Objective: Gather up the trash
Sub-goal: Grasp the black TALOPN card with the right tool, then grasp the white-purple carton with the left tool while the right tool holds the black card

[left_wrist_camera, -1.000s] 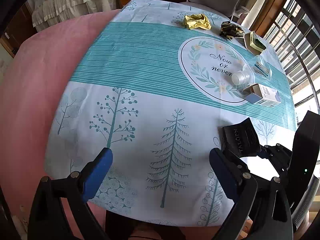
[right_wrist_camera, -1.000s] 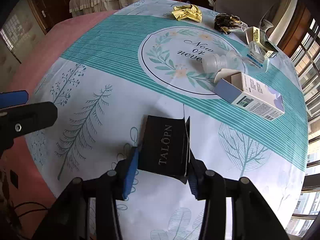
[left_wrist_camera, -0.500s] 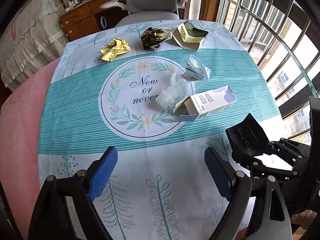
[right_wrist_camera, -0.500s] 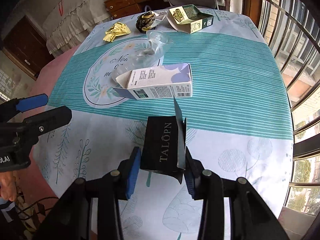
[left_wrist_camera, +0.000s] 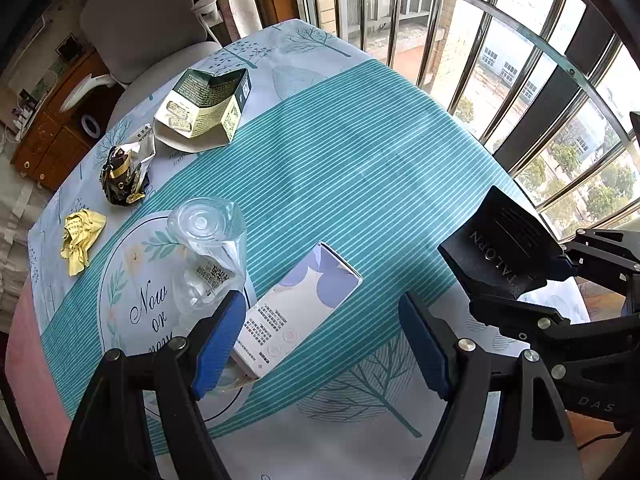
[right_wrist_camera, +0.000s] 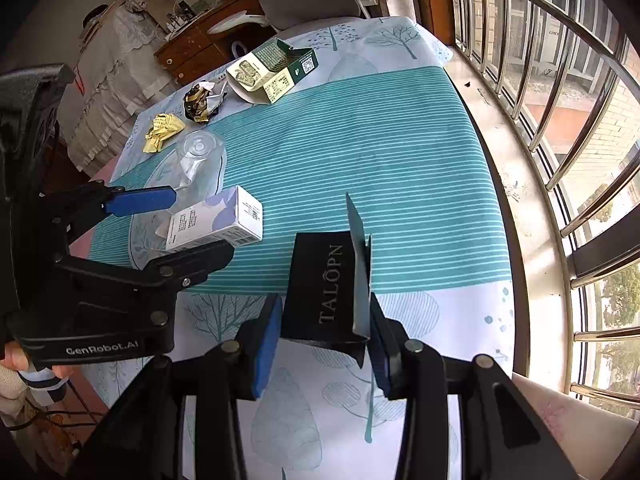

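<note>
Currently: right gripper [right_wrist_camera: 324,344] clamped on black carton [right_wrist_camera: 324,288].
Left gripper [left_wrist_camera: 320,340], jaws apart and just closing, straddles the white box [left_wrist_camera: 296,312] mid-worktop [left_wrist_camera: 360,168], untouched.

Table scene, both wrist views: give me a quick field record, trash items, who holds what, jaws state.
surface: table with teal striped cloth
right gripper: jaws shut on black TALOPN box, held above the cloth
left gripper: jaws open, have just been closing, nothing gripped; white-and-purple carton lies between them
clear plastic bottle: lying beside that carton
green-and-cream open box: far side
dark foil wrapper: on cloth
yellow crumpled wrapper: on cloth
</note>
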Motion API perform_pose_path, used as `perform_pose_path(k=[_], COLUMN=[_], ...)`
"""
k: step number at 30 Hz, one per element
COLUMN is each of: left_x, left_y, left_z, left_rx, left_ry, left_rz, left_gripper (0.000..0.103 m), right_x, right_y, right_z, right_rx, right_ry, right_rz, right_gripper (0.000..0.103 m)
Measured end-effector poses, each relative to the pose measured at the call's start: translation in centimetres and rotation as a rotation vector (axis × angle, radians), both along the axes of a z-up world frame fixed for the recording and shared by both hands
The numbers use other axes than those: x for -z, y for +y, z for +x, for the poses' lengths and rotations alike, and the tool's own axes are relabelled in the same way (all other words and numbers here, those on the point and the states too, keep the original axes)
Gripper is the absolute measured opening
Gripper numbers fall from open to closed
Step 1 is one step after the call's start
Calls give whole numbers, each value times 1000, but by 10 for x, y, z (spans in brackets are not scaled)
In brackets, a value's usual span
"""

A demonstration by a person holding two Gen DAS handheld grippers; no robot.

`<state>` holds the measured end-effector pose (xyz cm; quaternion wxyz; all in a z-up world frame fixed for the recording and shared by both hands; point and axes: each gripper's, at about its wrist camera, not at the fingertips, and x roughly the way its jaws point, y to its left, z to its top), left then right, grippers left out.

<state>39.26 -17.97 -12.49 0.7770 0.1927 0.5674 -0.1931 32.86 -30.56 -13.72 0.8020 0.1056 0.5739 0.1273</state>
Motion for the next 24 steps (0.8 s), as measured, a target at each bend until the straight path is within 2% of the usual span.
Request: perform_pose_path(k=[6,7,10,14,17,24], left_x=[25,29,38,36,32,10], left_y=[-5,-4,1,9,17,42], left_z=[19,21,21,12,-1,-54], left_rx=[34,32,13,-42,-123,-265], left_ry=[96,112,155,165,164,164], left_rz=[37,41,42,-1,-19,-145], left_gripper=[77,74,50,37,36,36], right_x=[4,4,5,6,5,-2], right_y=[-7,-8,-9,-8,-6,3], right_z=[0,1,2,1,-3,-22], right_rx=[1,0,-3,-14,-18,-3], right_ry=[9,9,10,9,5,13], right_rz=[10,12,19,28,37,67], right_gripper=[41,41,41,40,40,40])
